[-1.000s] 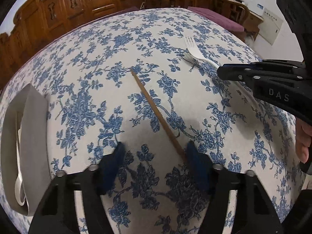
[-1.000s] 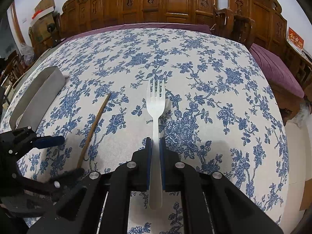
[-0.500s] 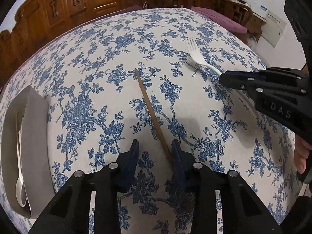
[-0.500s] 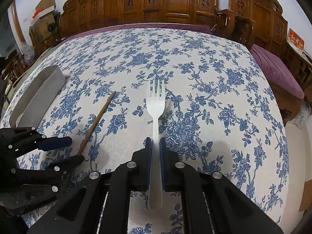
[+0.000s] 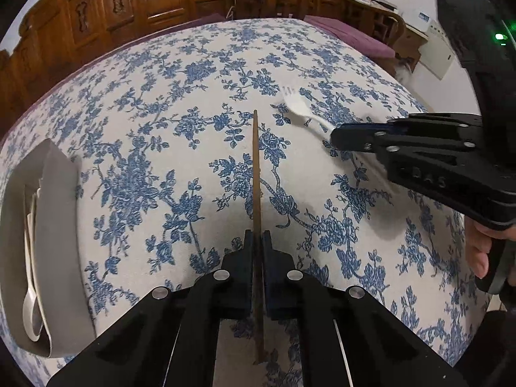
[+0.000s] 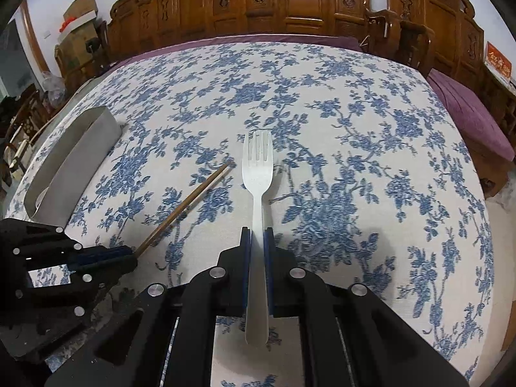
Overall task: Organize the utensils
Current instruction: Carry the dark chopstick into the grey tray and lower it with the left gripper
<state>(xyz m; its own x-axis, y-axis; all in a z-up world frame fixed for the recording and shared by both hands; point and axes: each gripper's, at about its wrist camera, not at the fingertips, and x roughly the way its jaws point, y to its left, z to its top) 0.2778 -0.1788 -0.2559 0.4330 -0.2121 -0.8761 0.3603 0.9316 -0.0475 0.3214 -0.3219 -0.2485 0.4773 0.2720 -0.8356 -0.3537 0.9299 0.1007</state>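
Your left gripper (image 5: 257,242) has just been closing, and its jaws now clench a brown wooden chopstick (image 5: 255,174), pinching it near the lower end. The stick runs straight up the middle of the left wrist view, away from the pads, with a short tail poking out below them. In the right wrist view the same chopstick (image 6: 190,203) slants from your left gripper (image 6: 127,256) up toward the head of the fork, its far tip stopping just beside the fork's bowl without clearly touching it.

Your right gripper (image 6: 257,235) is clamped on the handle of a white plastic fork (image 6: 257,167). The 4 tines point away from you, and the handle end sticks out behind the pads. Whether the fork's head rests on the cloth or hangs just above it, you cannot tell from either view. From the left wrist camera, the fork (image 5: 298,108) shows ahead of your right gripper (image 5: 335,137), and a few of your fingers (image 5: 477,251) wrap that tool's grip at the right edge.

Both utensils sit over a blue floral tablecloth (image 6: 354,122). Off to the left stands a long grey organizer tray (image 5: 54,232) holding a white utensil (image 5: 30,303) inside; the same tray (image 6: 77,167) appears left of the chopstick in the right wrist view. Carved wooden chairs (image 6: 290,3) line the far side of the table.
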